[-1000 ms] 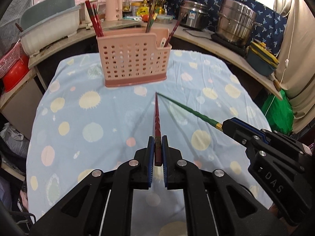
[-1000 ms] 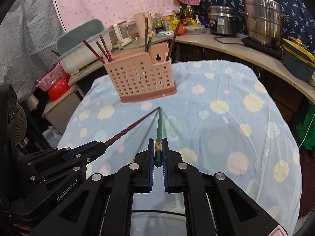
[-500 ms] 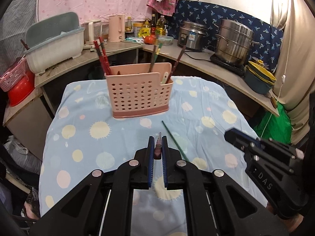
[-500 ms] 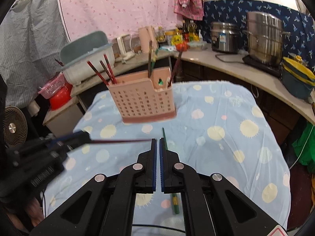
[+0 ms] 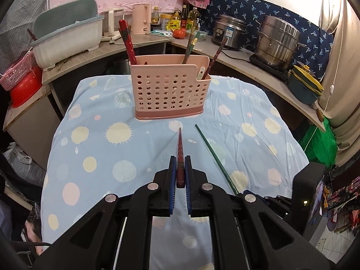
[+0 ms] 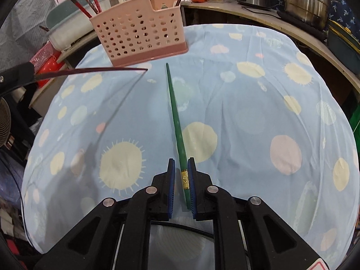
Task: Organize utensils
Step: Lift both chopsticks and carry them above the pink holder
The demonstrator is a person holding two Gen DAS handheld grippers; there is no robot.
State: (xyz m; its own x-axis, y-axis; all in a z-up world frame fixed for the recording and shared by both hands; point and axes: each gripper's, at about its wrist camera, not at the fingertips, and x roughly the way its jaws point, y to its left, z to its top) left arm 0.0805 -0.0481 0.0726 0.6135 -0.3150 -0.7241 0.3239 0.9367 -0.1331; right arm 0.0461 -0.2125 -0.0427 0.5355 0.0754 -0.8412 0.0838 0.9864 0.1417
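A pink perforated utensil holder point(image 5: 169, 87) stands on the blue dotted tablecloth point(image 5: 101, 153), with several chopsticks upright in it; it also shows in the right wrist view point(image 6: 139, 34). My left gripper point(image 5: 179, 173) is shut on a dark red chopstick point(image 5: 180, 148) that points at the holder, held above the cloth. The red chopstick shows in the right wrist view point(image 6: 94, 70) too. A green chopstick point(image 6: 176, 121) lies on the cloth. My right gripper point(image 6: 181, 180) is low over its gold-banded end, jaws slightly apart around it. The green chopstick shows in the left wrist view point(image 5: 213, 155).
A curved counter point(image 5: 247, 58) behind the table carries steel pots point(image 5: 279, 42), bottles and a pink kettle point(image 5: 140, 18). A grey-green tub point(image 5: 67, 38) and a red bowl point(image 5: 24, 87) sit at the left. A fan point(image 6: 4, 126) stands beside the table.
My right gripper let go of the green chopstick, which dropped onto the cloth, then came down around its end with jaws parted. My left gripper pulled back and lifted the red chopstick.
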